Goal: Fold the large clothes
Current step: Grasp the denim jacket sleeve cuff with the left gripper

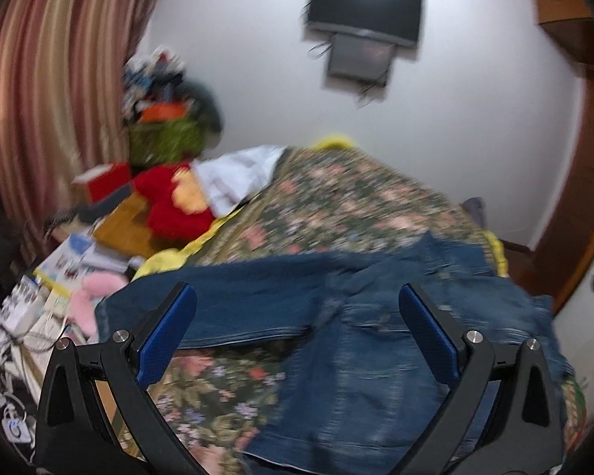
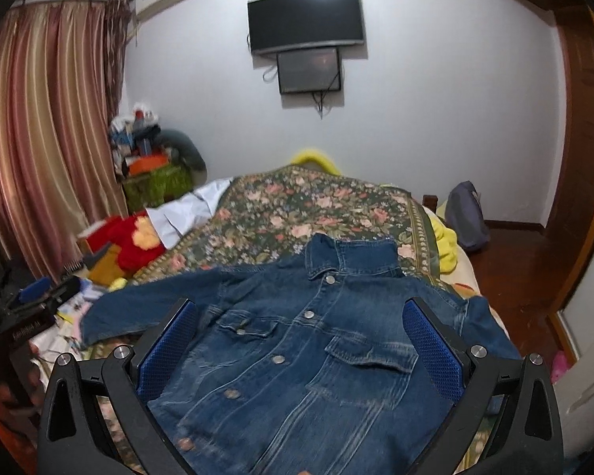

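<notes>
A dark blue denim jacket (image 2: 297, 348) lies spread face up on the floral bedspread (image 2: 316, 206), buttoned, collar toward the far end, sleeves out to both sides. My right gripper (image 2: 299, 312) is open and empty, hovering above the jacket's chest. In the blurred left wrist view the jacket (image 1: 356, 336) lies below my left gripper (image 1: 297, 297), which is open and empty, above the left sleeve and the jacket's left side. The left gripper also shows in the right wrist view (image 2: 39, 297) at the far left, beside the sleeve end.
A red and yellow plush toy (image 2: 134, 241), a white cloth (image 2: 186, 213) and books and papers (image 1: 75, 257) crowd the bed's left side. Striped curtains (image 2: 39, 118) hang left. A TV (image 2: 307, 19) is on the far wall. A wooden wardrobe (image 2: 582, 138) stands right.
</notes>
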`<state>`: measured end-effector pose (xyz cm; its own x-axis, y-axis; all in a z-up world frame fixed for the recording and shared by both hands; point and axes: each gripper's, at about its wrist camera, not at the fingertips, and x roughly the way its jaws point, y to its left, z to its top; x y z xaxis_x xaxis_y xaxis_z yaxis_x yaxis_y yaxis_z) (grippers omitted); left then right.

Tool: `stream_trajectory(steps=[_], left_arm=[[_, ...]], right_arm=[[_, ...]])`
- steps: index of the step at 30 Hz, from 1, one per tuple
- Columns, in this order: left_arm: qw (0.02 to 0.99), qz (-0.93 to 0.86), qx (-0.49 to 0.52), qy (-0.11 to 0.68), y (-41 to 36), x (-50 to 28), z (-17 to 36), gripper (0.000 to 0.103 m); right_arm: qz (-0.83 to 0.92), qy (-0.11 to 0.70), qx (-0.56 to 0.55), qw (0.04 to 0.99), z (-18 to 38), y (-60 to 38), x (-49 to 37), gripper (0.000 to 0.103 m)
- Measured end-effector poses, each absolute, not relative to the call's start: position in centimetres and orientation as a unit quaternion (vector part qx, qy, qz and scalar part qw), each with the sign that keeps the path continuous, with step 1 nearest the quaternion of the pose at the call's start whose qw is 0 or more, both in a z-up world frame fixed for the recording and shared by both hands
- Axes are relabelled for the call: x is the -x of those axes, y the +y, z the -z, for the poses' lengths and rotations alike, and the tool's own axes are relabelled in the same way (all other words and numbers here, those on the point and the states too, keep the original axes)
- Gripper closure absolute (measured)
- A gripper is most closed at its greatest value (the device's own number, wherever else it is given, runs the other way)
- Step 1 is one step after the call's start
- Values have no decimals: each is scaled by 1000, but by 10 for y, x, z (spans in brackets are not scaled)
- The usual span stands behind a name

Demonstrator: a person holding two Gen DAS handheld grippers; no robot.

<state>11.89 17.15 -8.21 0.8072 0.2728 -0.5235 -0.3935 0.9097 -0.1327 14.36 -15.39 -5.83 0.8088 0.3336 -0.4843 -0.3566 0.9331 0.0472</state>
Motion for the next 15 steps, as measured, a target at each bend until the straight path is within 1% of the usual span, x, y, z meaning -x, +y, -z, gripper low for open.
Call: stream_trajectory(steps=[8, 15], left_arm=[[886, -239, 180, 354, 263, -149, 149, 0], [825, -241, 324, 396, 313, -144, 210, 0]], right_arm=[[-181, 307, 69, 932, 95, -117, -228, 0], [-210, 360, 110, 902, 135, -67, -285, 0]])
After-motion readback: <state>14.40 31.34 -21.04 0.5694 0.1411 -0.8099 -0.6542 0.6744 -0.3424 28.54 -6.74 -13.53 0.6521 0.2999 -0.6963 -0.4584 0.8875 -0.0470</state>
